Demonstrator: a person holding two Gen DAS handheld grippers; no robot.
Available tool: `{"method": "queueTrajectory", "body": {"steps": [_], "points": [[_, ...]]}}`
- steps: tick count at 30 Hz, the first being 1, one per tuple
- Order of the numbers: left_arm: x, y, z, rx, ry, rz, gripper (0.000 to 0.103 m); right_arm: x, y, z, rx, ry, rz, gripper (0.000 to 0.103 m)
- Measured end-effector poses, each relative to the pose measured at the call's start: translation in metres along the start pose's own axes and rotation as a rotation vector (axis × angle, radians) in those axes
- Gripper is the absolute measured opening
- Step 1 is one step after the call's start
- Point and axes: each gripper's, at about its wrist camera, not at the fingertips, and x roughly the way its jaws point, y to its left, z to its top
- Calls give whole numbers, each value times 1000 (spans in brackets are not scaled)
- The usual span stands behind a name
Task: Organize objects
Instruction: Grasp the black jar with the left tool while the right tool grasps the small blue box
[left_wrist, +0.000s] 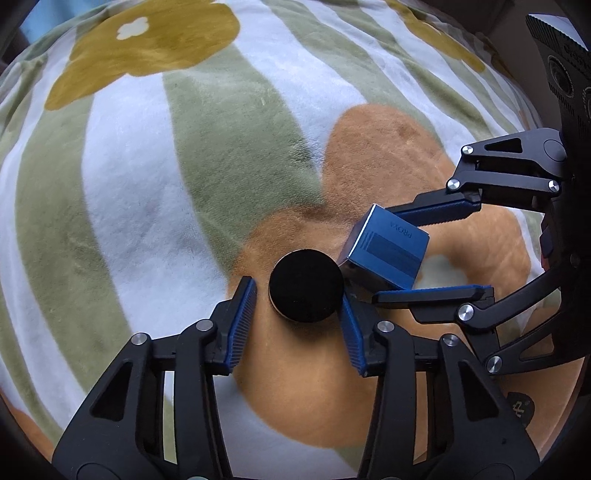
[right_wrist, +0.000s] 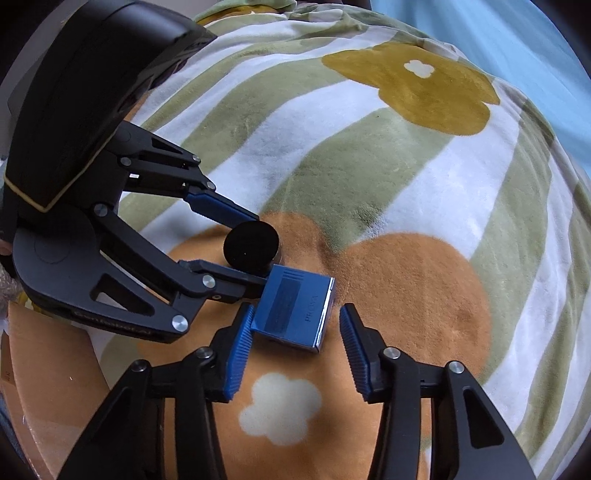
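Nearest your left camera, your left gripper (left_wrist: 299, 295) has its blue fingers (left_wrist: 242, 317) spread on either side of a black round lid (left_wrist: 306, 285), low and centre in the frame. The right finger touches the lid's edge; the left one stands just clear, so the jaws are apart and not clamped.

The lid sits on the orange flower of a fleece blanket (left_wrist: 147, 184) striped green and white. Right of it, touching its edge, a blue box (left_wrist: 386, 251) lies tilted.

Your right gripper (right_wrist: 295, 332) shows at the bottom of the right camera's frame, its jaws wide apart around the blue box (right_wrist: 295, 314). The left pad (right_wrist: 240, 350) touches the box's side; the right pad is well clear. Above the box, left of centre, the black lid (right_wrist: 251, 247) rests between the left gripper's fingers.
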Motion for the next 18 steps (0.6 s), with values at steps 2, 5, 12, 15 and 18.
{"method": "queueTrajectory", "body": {"steps": [2, 5, 12, 15, 18], "points": [[-1, -2, 0, 4, -2, -6, 34, -1, 0, -1, 1, 0, 3, 38], [-2, -3, 1, 2, -1, -11, 34, -3, 1, -1, 2, -1, 6, 37], [-15, -3, -1, -18, -9, -15, 34, -15, 1, -5, 23, -12, 7, 35], [-24, -4, -3, -22, -13, -14, 34, -22, 1, -7, 36, -15, 1, 35], [-40, -7, -4, -24, -27, -8, 34, -33, 1, -7, 55, -25, -2, 34]]}}
